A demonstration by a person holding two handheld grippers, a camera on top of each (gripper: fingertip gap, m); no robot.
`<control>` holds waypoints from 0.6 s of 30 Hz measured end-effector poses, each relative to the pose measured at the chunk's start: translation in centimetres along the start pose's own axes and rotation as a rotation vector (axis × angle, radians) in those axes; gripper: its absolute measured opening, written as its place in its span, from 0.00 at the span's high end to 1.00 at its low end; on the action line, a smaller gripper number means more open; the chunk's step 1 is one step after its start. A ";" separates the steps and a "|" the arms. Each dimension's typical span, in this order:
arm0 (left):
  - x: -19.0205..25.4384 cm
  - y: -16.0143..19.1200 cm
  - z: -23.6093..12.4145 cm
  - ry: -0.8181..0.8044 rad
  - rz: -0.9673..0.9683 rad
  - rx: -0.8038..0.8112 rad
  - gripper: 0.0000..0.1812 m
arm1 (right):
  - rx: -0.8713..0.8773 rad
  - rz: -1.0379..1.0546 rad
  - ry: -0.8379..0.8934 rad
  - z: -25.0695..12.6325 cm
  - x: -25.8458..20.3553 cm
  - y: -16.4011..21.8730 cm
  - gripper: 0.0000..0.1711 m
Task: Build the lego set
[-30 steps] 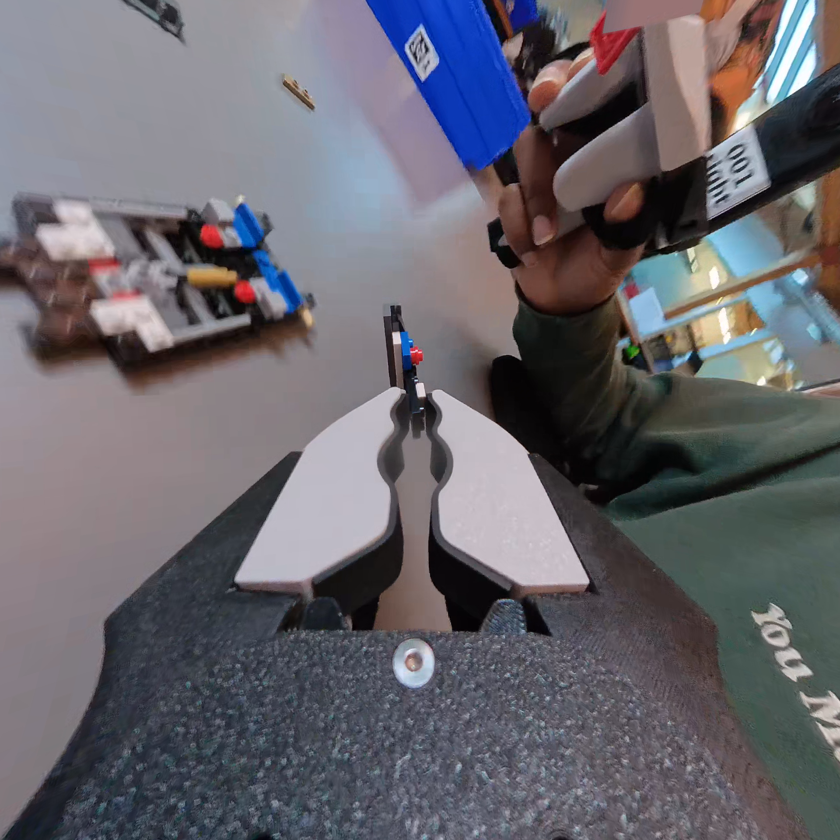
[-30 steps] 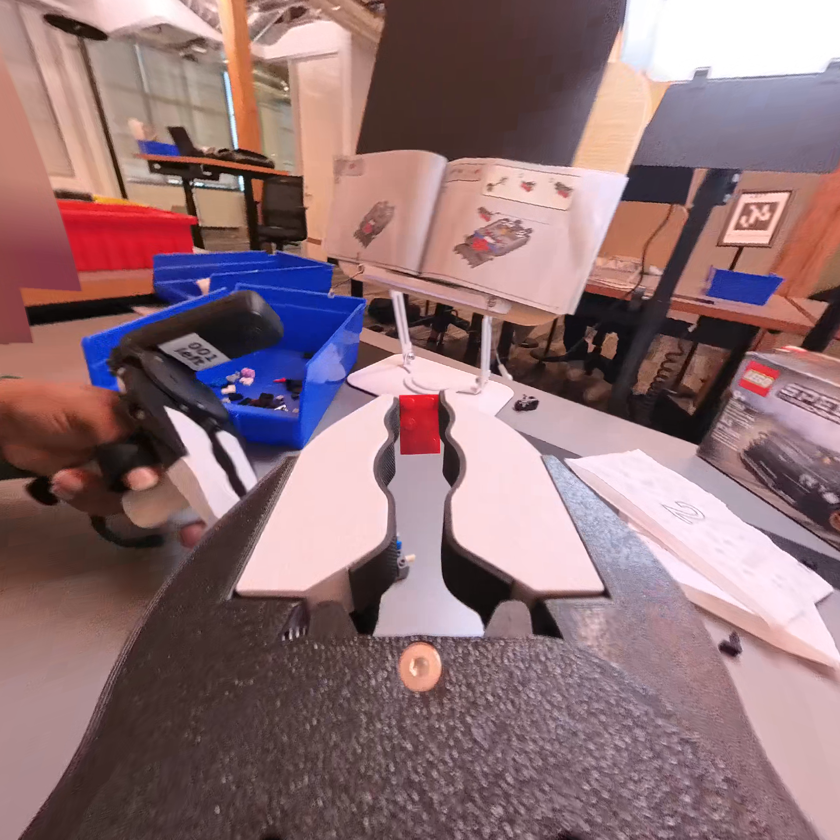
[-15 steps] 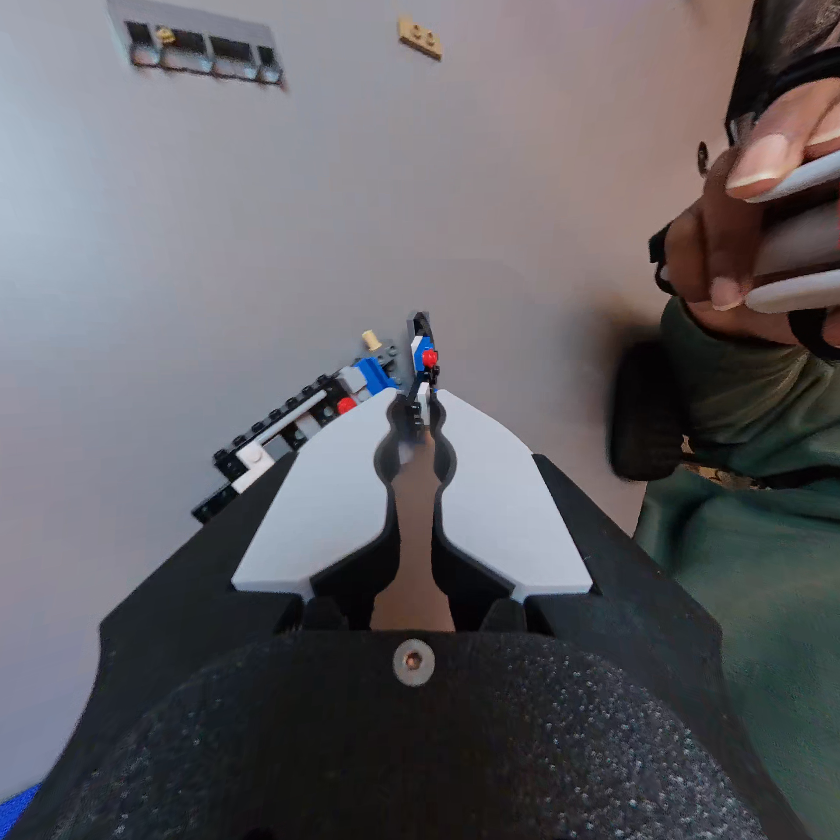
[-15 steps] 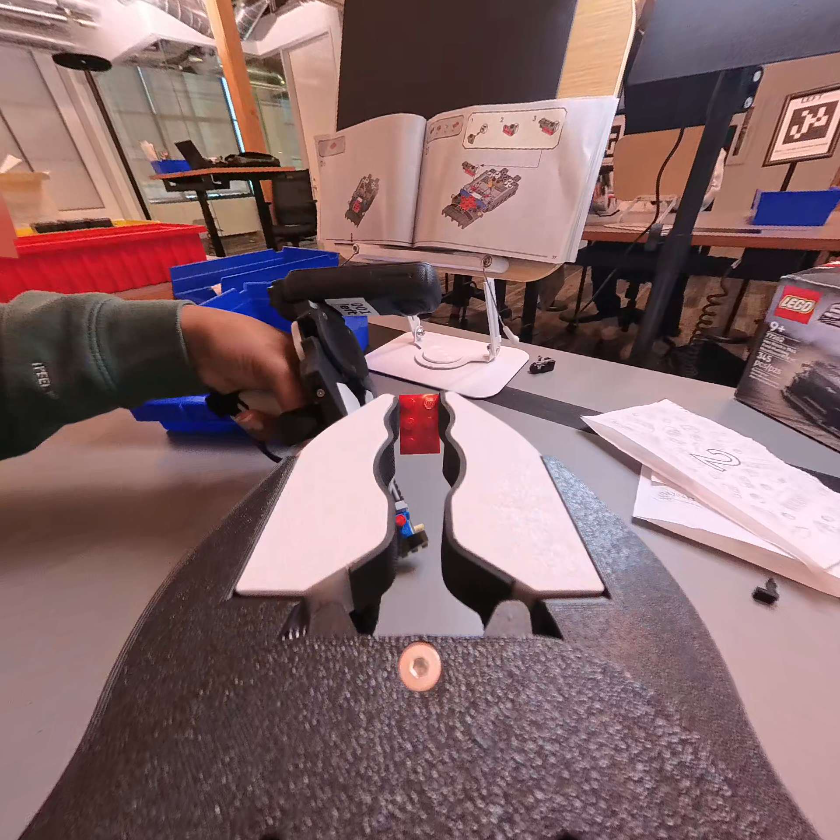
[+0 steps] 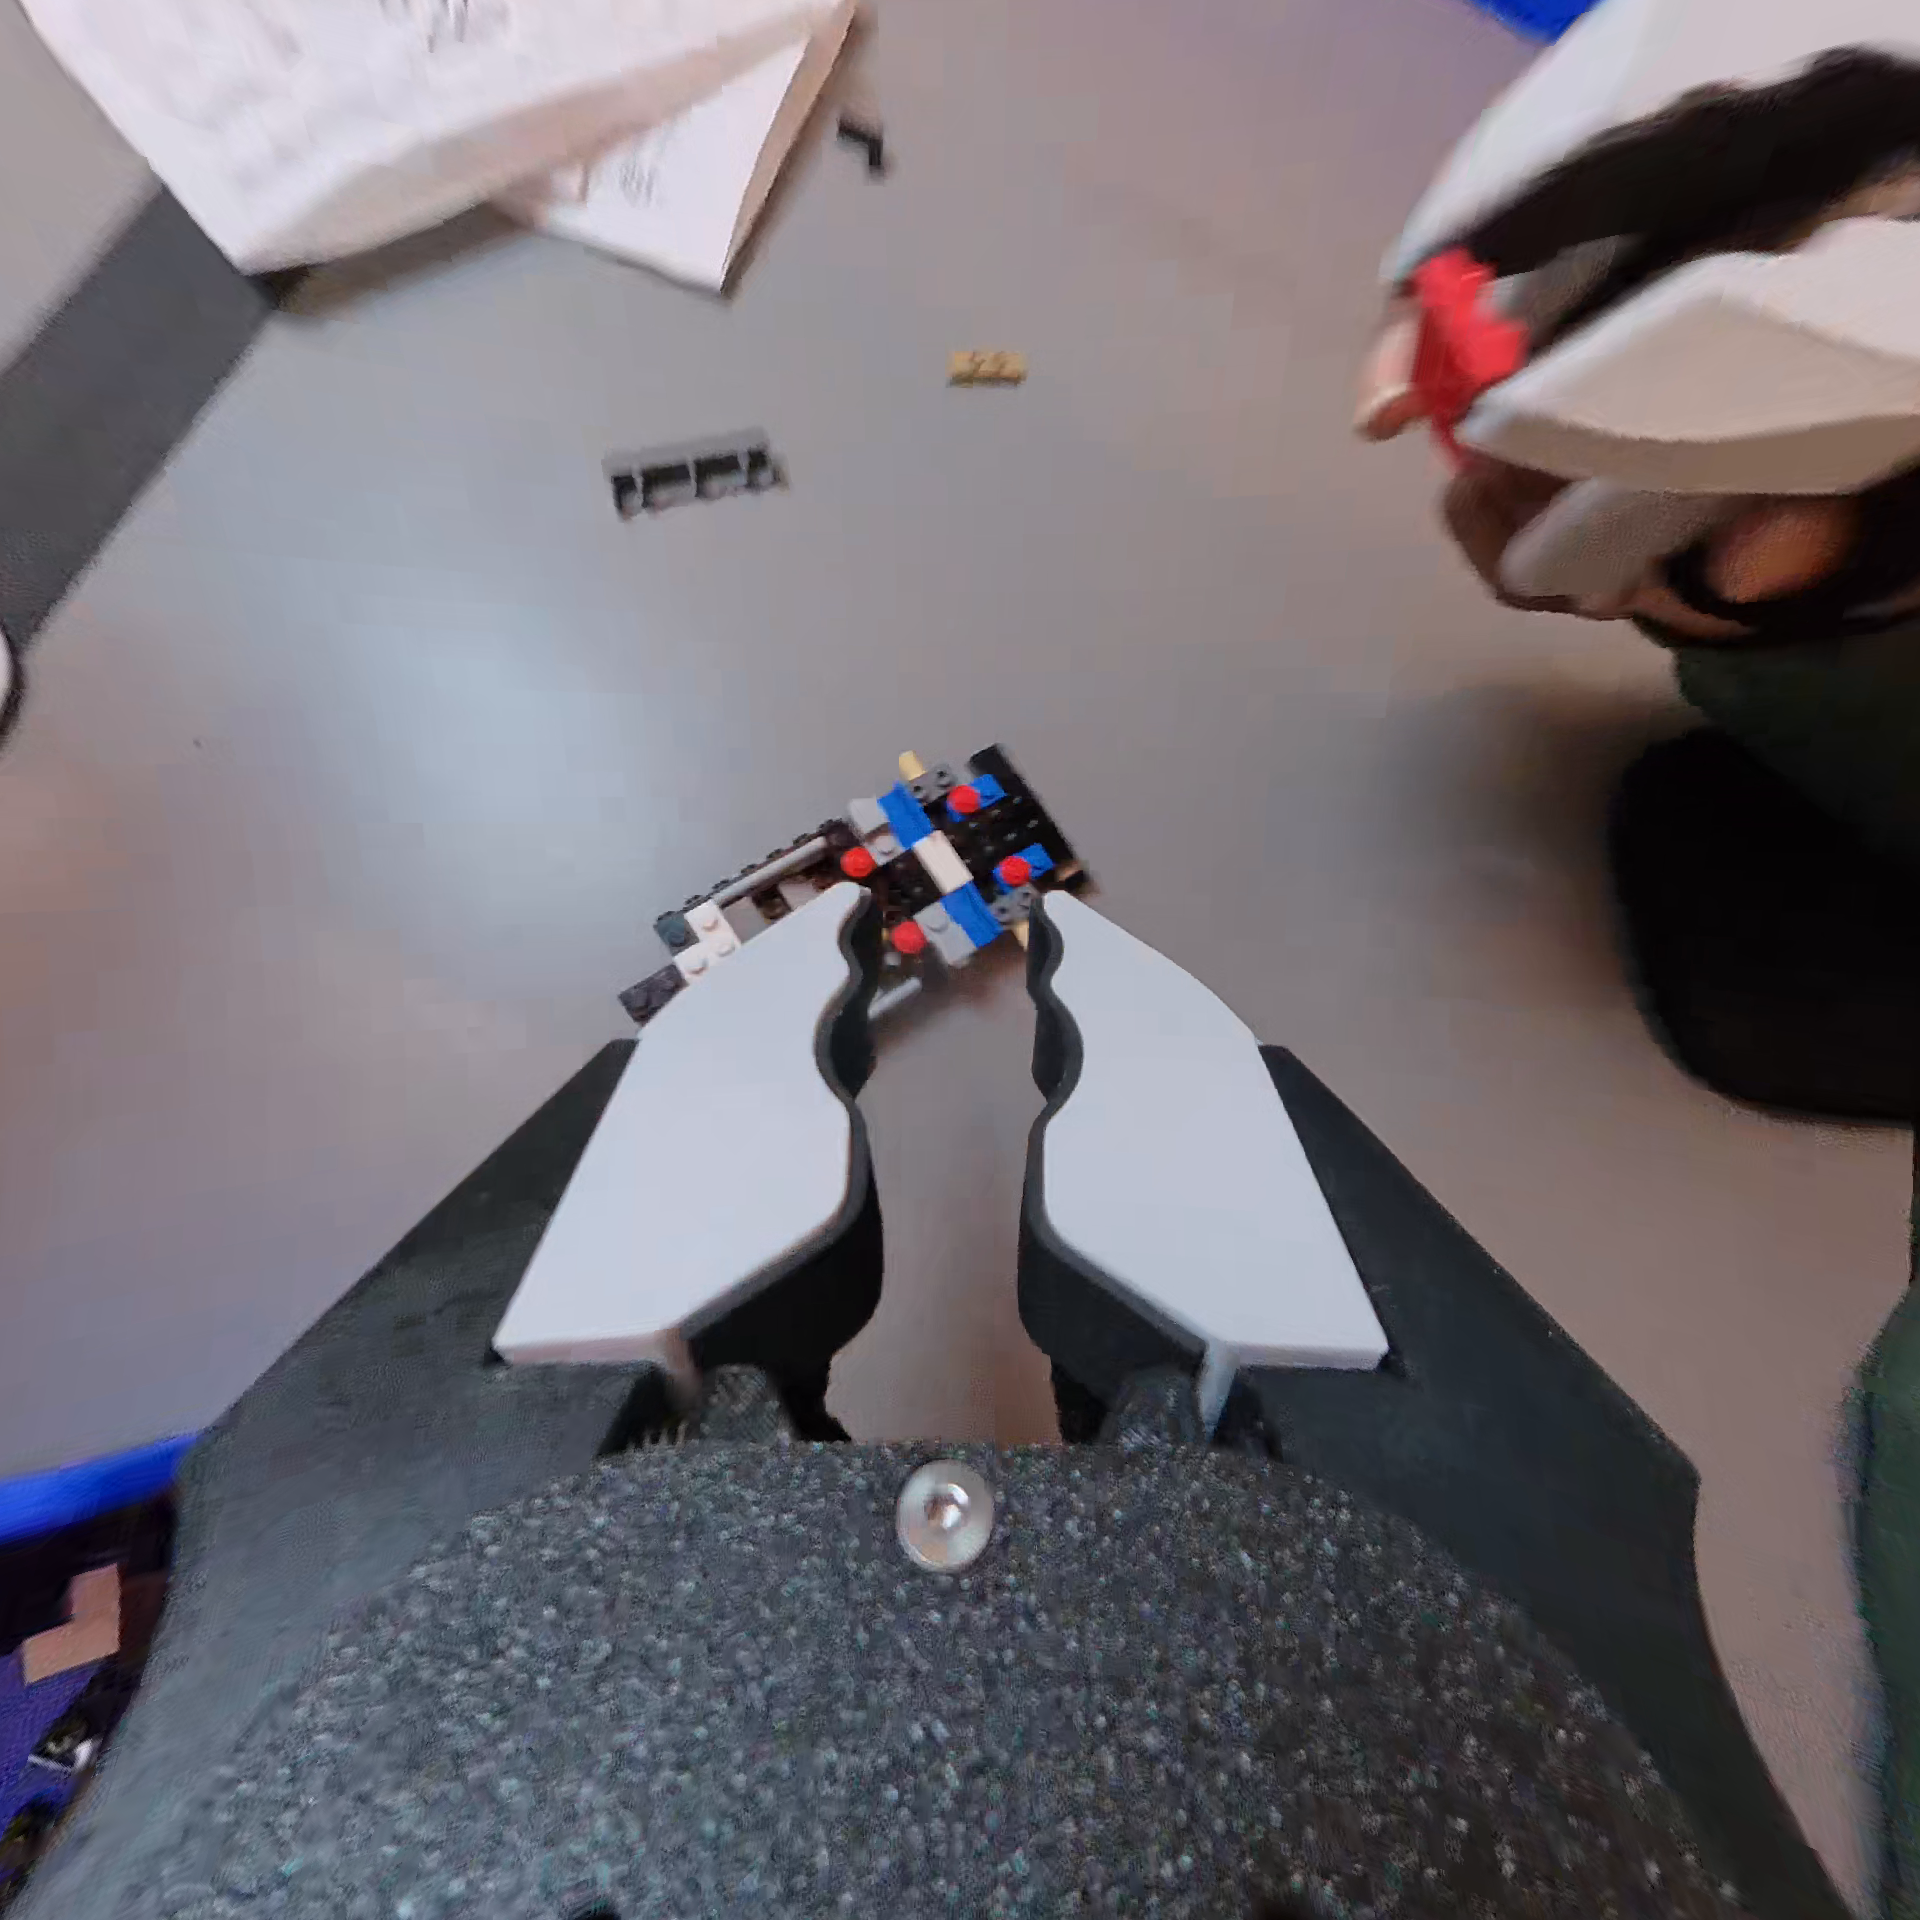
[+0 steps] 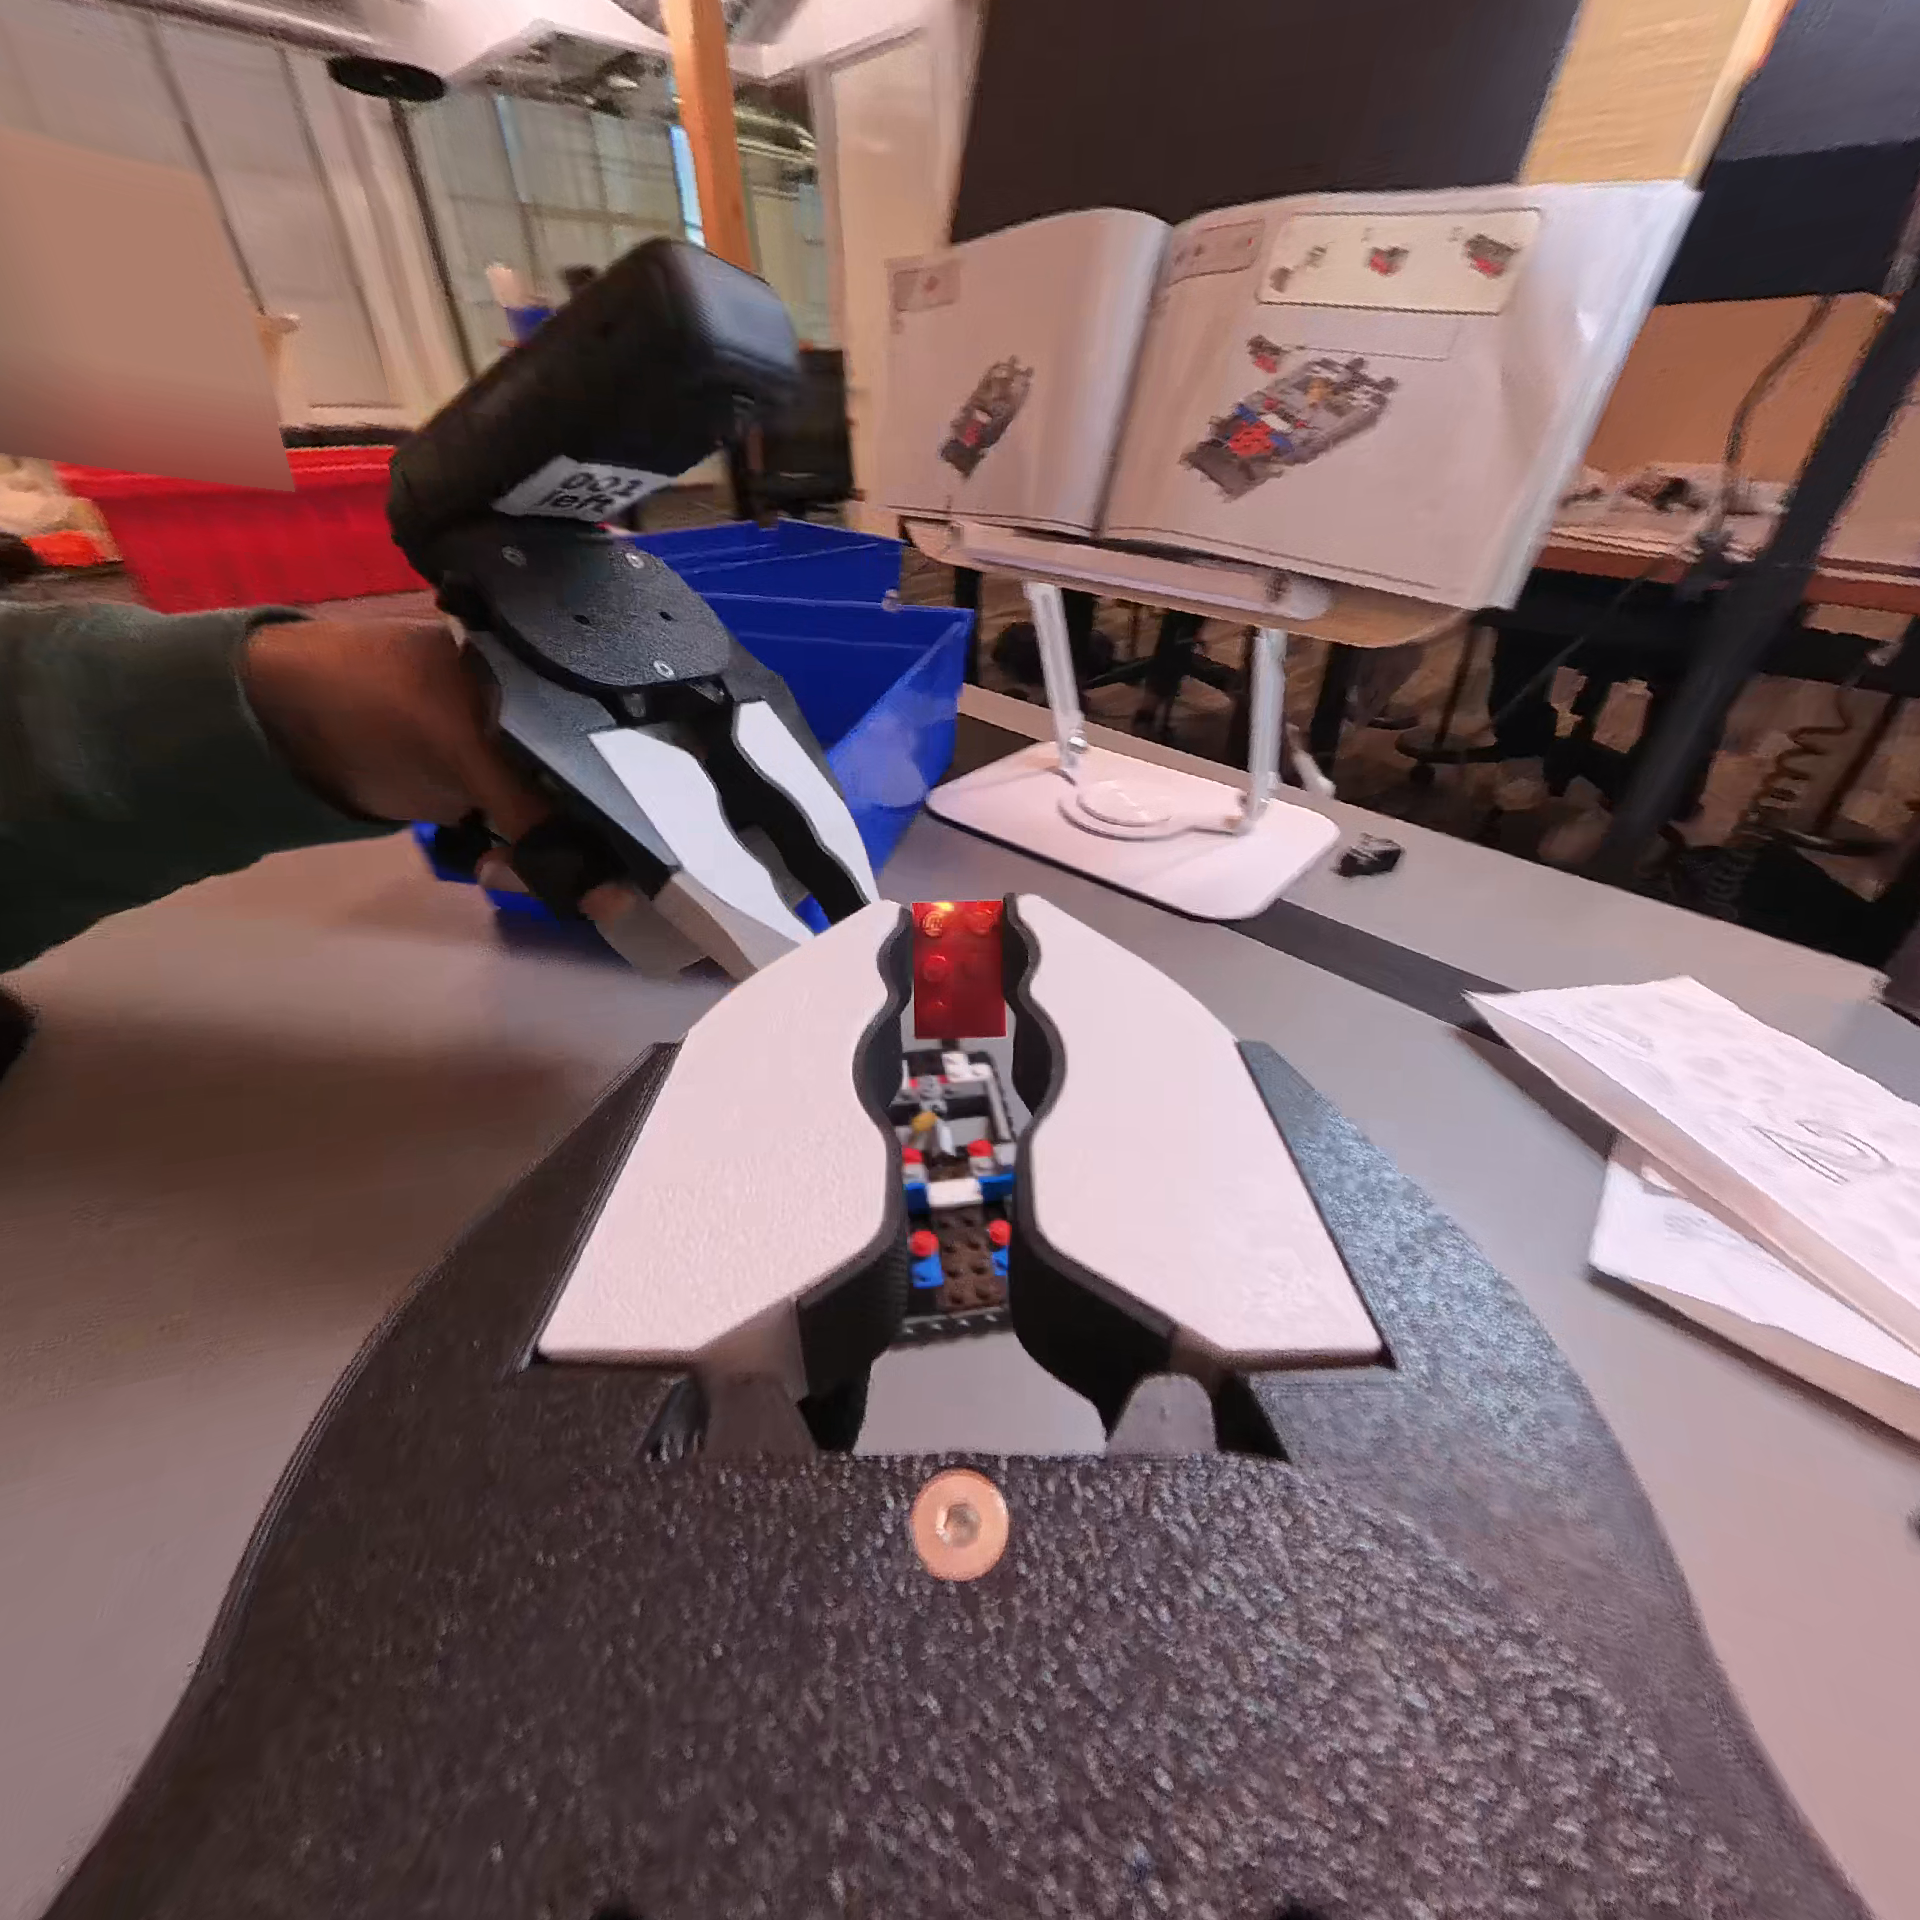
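Observation:
A partly built brick model [image 5: 925, 852] of black, blue, grey and red pieces lies flat on the grey table [image 5: 416, 727]. My left gripper [image 5: 945, 914] is open, its tips on either side of the model's near end, holding nothing. My right gripper [image 6: 956, 925] is shut on a red plate [image 6: 956, 966] and holds it above the model [image 6: 951, 1174], which shows between its fingers. In the left wrist view the right gripper [image 5: 1423, 353] with the red plate [image 5: 1455, 332] is at the upper right. In the right wrist view the left gripper's fingers [image 6: 675, 821] angle down at the left.
An open instruction booklet [image 6: 1247, 364] stands on a white stand behind. Blue bins [image 6: 831, 623] are at the back left, paper bags [image 6: 1714, 1122] at the right. A grey piece [image 5: 696, 483], a tan plate [image 5: 985, 366] and a small black part [image 5: 862, 140] lie loose. My hands' fingertips stand some 10 centimeters from each other. The grey piece [image 5: 696, 483] lies around 15 centimeters away from my left fingertips.
My left gripper was shut on the model, held edge-on; it has opened and the model now lies flat on the table. My right gripper has moved over the model with the red plate.

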State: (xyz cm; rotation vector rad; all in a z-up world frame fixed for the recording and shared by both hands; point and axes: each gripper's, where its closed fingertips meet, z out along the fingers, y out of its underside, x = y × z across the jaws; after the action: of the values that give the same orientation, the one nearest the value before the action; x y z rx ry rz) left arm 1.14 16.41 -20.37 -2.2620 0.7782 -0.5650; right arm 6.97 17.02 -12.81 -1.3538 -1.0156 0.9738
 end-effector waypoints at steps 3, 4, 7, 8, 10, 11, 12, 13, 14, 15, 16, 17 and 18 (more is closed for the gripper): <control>3.3 0.4 -2.7 0.078 0.027 0.182 0.88 | 0.078 -0.036 -0.151 0.3 -3.3 -0.9 0.91; 4.6 0.6 -3.5 0.133 -0.005 0.236 0.88 | 0.100 -0.061 -0.214 0.4 -4.7 -1.1 0.91; 7.9 0.8 -6.6 0.374 -0.171 0.405 0.85 | 0.119 -0.182 -0.347 0.8 -8.9 -0.9 0.91; 8.3 0.7 -7.7 0.435 -0.231 0.463 0.84 | 0.103 -0.237 -0.364 1.0 -10.0 -0.5 0.91; 8.7 1.2 -9.0 0.500 -0.317 0.516 0.83 | 0.069 -0.369 -0.382 1.5 -12.1 0.2 0.91; 8.8 1.7 -9.2 0.514 -0.341 0.513 0.82 | 0.049 -0.440 -0.390 1.7 -13.1 0.6 0.91; 9.2 2.1 -9.4 0.531 -0.358 0.511 0.83 | 0.024 -0.512 -0.396 2.0 -14.1 1.1 0.91; 9.5 2.5 -9.5 0.551 -0.376 0.505 0.83 | 0.003 -0.581 -0.400 2.2 -15.0 1.6 0.91; 9.9 3.0 -9.3 0.564 -0.389 0.480 0.84 | -0.011 -0.640 -0.397 2.4 -15.7 2.0 0.91; 10.4 3.7 -9.0 0.571 -0.384 0.435 0.87 | -0.025 -0.685 -0.385 2.6 -16.1 2.2 0.91; 10.8 4.4 -8.8 0.573 -0.371 0.390 0.91 | -0.035 -0.713 -0.385 2.7 -16.5 2.4 0.91; 11.0 4.9 -8.6 0.571 -0.359 0.365 0.93 | -0.042 -0.724 -0.382 2.8 -16.7 2.5 0.91; 11.1 5.1 -8.7 0.572 -0.359 0.359 0.95 | -0.043 -0.727 -0.375 2.9 -16.8 2.5 0.91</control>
State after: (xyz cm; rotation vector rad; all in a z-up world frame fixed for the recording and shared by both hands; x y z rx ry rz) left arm 2.35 2.11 -16.14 -1.9182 0.4699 -1.4401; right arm -0.56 1.74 -15.56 -0.7301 -1.6649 0.6494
